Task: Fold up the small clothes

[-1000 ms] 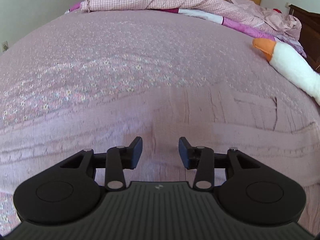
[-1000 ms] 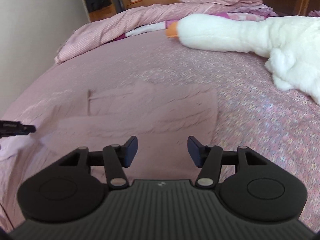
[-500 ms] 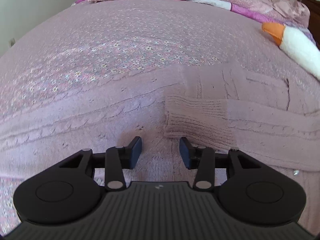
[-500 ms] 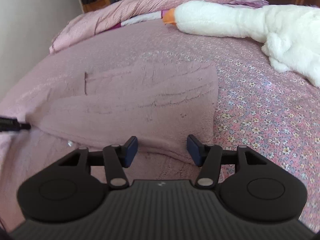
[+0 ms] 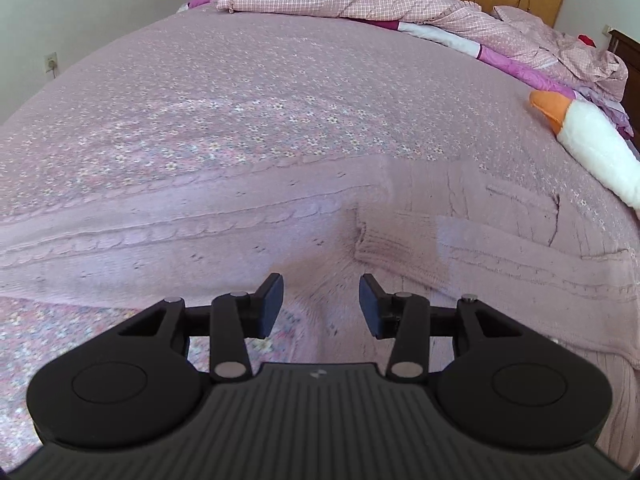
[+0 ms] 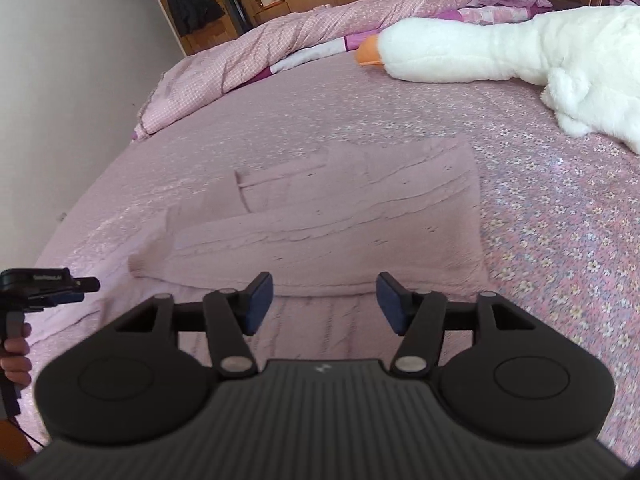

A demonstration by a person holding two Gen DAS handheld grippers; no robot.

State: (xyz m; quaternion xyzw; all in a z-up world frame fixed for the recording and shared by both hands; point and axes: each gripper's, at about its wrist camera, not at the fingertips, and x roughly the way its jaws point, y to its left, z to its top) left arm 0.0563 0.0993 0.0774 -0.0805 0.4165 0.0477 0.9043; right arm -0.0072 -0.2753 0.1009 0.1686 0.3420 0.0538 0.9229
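Sweater, pink cable-knit (image 5: 500, 256), is what I'm working on, and it's lying flat on the bed with the pink floral bedspread (image 5: 240, 112), right in front of both cameras. From the right wrist view one sleeve (image 6: 312, 240) is already folded across the body, with its ribbed cuff (image 5: 396, 248) ending near the middle in the left view. The other sleeve (image 5: 160, 236) is stretched straight out to the left, so I'd call this maybe a third done: that sleeve needs to come in, then the body gets folded in half or so.

My left gripper (image 5: 320, 304) is wide open with nothing in it, hovering just above the knit near the cuff. My right gripper (image 6: 324, 300) is also spread wide and empty, sitting over the near hem. I can see the left gripper and the hand (image 6: 16, 356) holding it at the left edge of the right view.

Compared with a second ago, both grippers have pulled back toward me and up a bit. The left camera was close over the knit then, with no cuff showing; now the cuff and the long sleeve are in plain sight. The fold itself hasn't changed, and the white plush goose with orange beak (image 6: 480, 48) hasn't moved.
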